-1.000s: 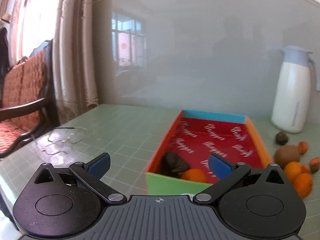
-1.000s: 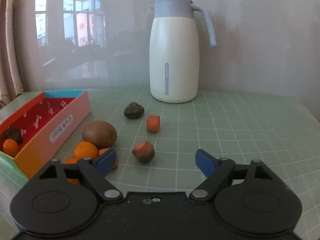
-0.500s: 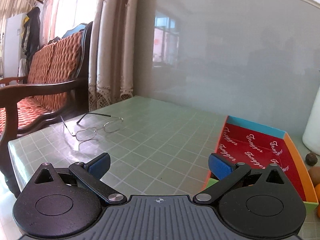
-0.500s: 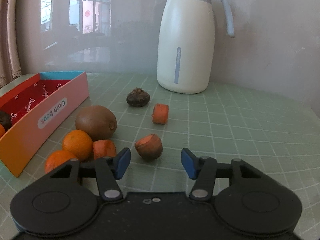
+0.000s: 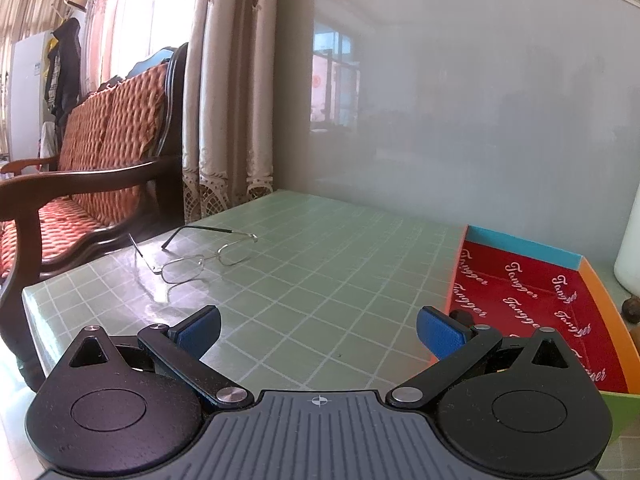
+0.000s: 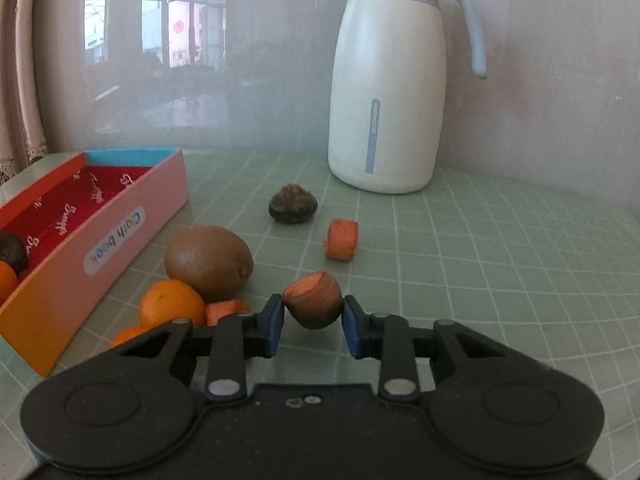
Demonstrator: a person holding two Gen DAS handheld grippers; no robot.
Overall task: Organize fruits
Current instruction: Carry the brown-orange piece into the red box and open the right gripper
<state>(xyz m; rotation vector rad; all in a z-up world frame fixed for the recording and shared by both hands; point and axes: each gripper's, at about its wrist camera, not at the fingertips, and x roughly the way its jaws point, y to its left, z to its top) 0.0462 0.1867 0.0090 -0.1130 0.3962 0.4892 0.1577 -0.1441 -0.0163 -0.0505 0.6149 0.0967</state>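
Right gripper (image 6: 313,317) pinching brown cut fruit piece (image 6: 313,300) between fingers (image 6: 273,322), near kiwi (image 6: 209,263) beside box (image 6: 100,236). Left gripper (image 5: 318,330) spread wide over worktop (image 5: 320,256), empty, beside glasses (image 5: 200,256).

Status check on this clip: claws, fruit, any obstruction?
Left claw open, empty, over bare table. Right claw shut on brown cut piece. Box off to its left; kiwi and orange lie between.
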